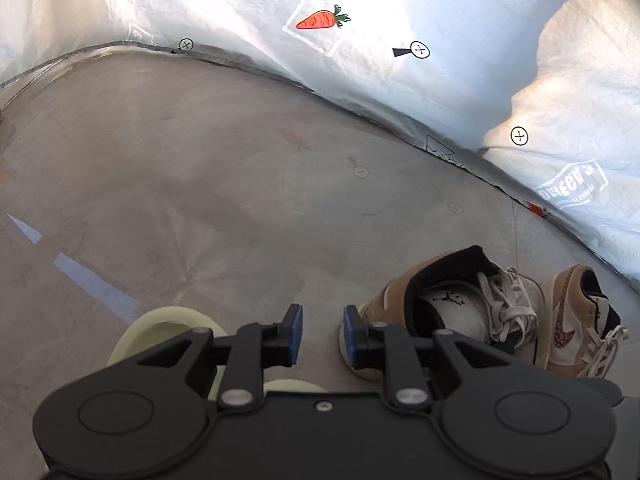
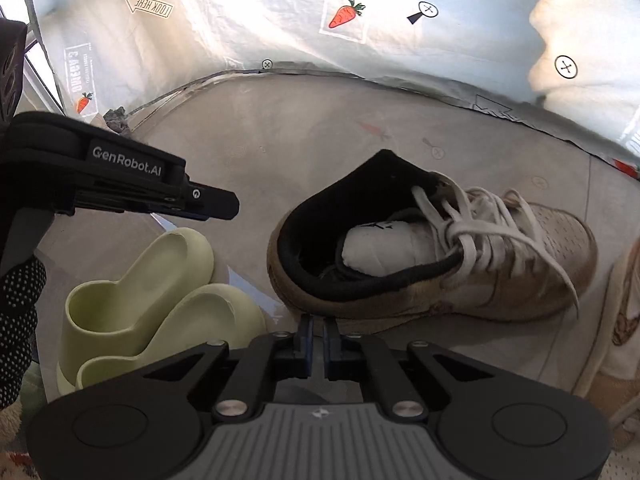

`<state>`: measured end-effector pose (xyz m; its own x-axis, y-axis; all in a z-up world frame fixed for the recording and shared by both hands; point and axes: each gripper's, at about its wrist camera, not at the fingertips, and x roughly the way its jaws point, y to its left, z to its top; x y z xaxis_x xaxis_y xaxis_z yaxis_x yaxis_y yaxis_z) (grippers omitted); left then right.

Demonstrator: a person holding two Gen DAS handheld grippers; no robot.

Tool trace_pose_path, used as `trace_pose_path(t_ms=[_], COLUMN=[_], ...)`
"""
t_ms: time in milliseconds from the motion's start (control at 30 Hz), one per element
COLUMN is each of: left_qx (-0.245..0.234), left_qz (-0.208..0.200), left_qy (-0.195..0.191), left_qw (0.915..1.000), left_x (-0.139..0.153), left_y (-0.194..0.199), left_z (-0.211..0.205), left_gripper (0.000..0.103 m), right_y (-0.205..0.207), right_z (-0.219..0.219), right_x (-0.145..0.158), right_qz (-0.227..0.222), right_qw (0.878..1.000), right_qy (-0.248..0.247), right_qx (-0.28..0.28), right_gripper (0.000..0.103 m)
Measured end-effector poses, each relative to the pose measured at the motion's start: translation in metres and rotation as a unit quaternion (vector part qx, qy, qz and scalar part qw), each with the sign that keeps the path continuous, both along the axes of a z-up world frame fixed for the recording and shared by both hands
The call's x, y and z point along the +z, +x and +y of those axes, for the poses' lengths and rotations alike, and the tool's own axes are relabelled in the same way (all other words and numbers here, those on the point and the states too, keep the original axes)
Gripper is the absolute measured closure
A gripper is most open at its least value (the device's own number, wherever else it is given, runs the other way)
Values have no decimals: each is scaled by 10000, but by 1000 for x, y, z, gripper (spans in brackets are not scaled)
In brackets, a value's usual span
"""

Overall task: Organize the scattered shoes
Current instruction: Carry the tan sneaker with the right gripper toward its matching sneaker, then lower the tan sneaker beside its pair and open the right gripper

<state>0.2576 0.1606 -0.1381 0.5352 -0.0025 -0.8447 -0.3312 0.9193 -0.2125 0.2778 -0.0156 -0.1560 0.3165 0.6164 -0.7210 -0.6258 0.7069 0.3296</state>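
Observation:
A tan and white laced sneaker lies on the grey floor, heel towards me; it also shows in the left wrist view. Its mate stands just to the right. Two pale green slides sit side by side at left, partly hidden behind my left gripper. That gripper's blue pads stand a narrow gap apart with nothing between them; from the side it hovers above the slides, held by a gloved hand. My right gripper is shut and empty, its tips just short of the sneaker's heel.
A crinkled white sheet wall with carrot stickers and cross marks curves round the back of the floor. A blue tape strip crosses the floor at left. A patterned rug edge shows at bottom left.

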Motion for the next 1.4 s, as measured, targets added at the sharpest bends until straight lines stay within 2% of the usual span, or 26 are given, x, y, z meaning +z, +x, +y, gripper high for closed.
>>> trace_pose_path(t_ms=[167,200,233,300,333,400,467,533,633,967,1000,1167,1267,1400], left_qx=[105,83,37,-39,-68,-129,-136,-134,-123,78,117,199,189,84], left_qz=[-18,-18,-22,-50,-52,-44,0,48,66,156,175,226,213,159], left_qy=[-64,-59,-55,-44,-37,-21,-96,-184,-183,-155,-148,-139,-139,-106], left_qw=[9999,9999,10000,10000,10000,9999,9999,9997,9997,9997,9997,9995,9995,9998], left_x=[-4,-6,-7,-9,-11,-14,-20,-26,-30,-34,-35,-36,-34,-28], left_y=[2,3,4,4,5,6,9,12,16,18,18,16,15,15], left_z=[4,3,0,-3,-5,-8,-9,-10,-12,1,4,9,9,3], left_gripper=[82,82,82,79,79,79,79,79,79,79,79,78,78,78], right_y=[30,34,35,25,19,8,2,8,28,85,88,83,81,72], right_z=[42,48,51,39,32,13,-12,-27,-33,30,32,32,17,-8], right_x=[-3,-4,-1,12,20,28,32,28,12,-29,-32,-34,-29,-8], right_qz=[-418,-497,-583,-1039,-1285,-1561,-1721,-1812,-1534,-1419,-1352,-1280,-1153,-1210], right_qw=[9990,9984,9977,9939,9910,9873,9849,9821,9854,9858,9869,9886,9896,9853], right_qy=[25,90,76,93,109,166,117,-75,-321,-894,-882,-786,-567,-281], right_qx=[176,241,332,363,368,235,-150,-499,-664,-14,38,-109,-645,-1169], right_gripper=[103,102,97,69,61,25,5,5,5,6,14,20,22,22])
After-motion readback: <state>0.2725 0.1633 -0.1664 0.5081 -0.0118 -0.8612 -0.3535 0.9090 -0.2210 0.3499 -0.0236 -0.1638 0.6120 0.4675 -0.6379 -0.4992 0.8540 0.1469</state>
